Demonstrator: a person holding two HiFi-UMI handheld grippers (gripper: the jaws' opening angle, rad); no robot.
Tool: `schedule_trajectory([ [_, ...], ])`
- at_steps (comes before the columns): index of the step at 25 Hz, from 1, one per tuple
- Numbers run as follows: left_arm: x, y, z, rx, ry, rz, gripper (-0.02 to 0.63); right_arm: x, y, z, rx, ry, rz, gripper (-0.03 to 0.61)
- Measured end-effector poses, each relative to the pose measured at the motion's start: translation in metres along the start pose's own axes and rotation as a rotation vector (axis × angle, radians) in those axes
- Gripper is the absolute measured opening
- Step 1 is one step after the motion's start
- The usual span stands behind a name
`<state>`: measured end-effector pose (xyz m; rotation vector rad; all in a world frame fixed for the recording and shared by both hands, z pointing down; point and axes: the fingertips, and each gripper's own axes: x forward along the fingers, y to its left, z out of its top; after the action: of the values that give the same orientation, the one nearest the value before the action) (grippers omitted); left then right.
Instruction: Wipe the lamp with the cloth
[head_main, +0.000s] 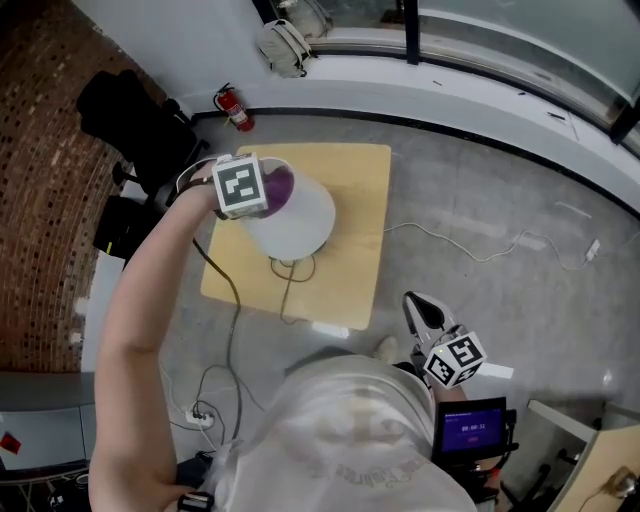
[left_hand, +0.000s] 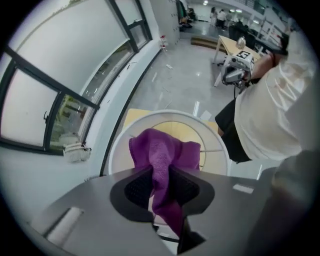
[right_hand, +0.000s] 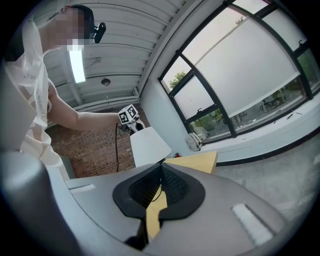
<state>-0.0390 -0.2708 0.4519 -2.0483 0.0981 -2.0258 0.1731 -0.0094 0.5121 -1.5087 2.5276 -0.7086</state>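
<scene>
— Cloth (left_hand: 162, 150) handling: what are we dealing with?
— Purple terry, soft, light and limp. The left tool (left_hand: 161, 174) is clamping a thick fold mid-cloth, and the loose ends are flopping out above and below the jaws. I'm judging the grip solid, since the pile is bunching rather than sliding.
— Where's it sitting?
— In the head view the left tool (head_main: 268, 190) is pointing steeply down, holding the cloth (head_main: 281, 184) at the top rim of the lampshade (head_main: 300, 225). I'm not able to confirm actual contact. The lamp is standing on the wooden counter (head_main: 355, 180), with its cord (head_main: 285, 290) looping just below the shade.
— Lamp itself?
— The shade is showing white, smooth and conical, open at the top, with the counter visible through the ring (left_hand: 116, 150). I'm reading it as thin and light, so it's likely rocking or denting under a hard push. I'm suggesting light strokes along the surface. The stem and base are hiding under the shade from above; from the side the lamp (right_hand: 149, 145) is looking upright.
— Right tool?
— The right tool (right_hand: 161, 172) is idling with jaws closed and nothing between them. It's staying well apart from the counter (right_hand: 197, 161), down by the person's hip (head_main: 425, 312).
</scene>
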Motion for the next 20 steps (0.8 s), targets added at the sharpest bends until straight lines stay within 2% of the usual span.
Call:
schedule_trajectory([
  [2, 0.006, -0.002, -0.002, -0.147, 0.007, -0.053, 0.087, -0.001, -0.003, 0.000, 0.007, -0.010, -0.011, 0.015],
  [4, 0.007, -0.001, -0.003, -0.259, 0.002, -0.074, 0.087, 0.000, -0.002, 0.002, 0.006, -0.016, -0.011, 0.015],
  [7, -0.001, 0.004, -0.002, -0.332, -0.040, -0.051, 0.087, 0.002, 0.001, 0.004, -0.001, -0.017, -0.003, 0.015],
  [10, -0.023, 0.011, 0.001, -0.382, -0.140, -0.016, 0.087, 0.005, 0.005, 0.006, -0.011, -0.011, 0.007, 0.015],
  [14, -0.074, 0.018, 0.000, -0.460, -0.327, 0.066, 0.087, 0.010, 0.017, 0.014, -0.038, 0.007, 0.034, 0.015],
  [20, -0.155, -0.008, -0.002, -0.500, -0.747, 0.225, 0.089, 0.028, 0.046, 0.021, -0.094, 0.034, 0.095, 0.015],
])
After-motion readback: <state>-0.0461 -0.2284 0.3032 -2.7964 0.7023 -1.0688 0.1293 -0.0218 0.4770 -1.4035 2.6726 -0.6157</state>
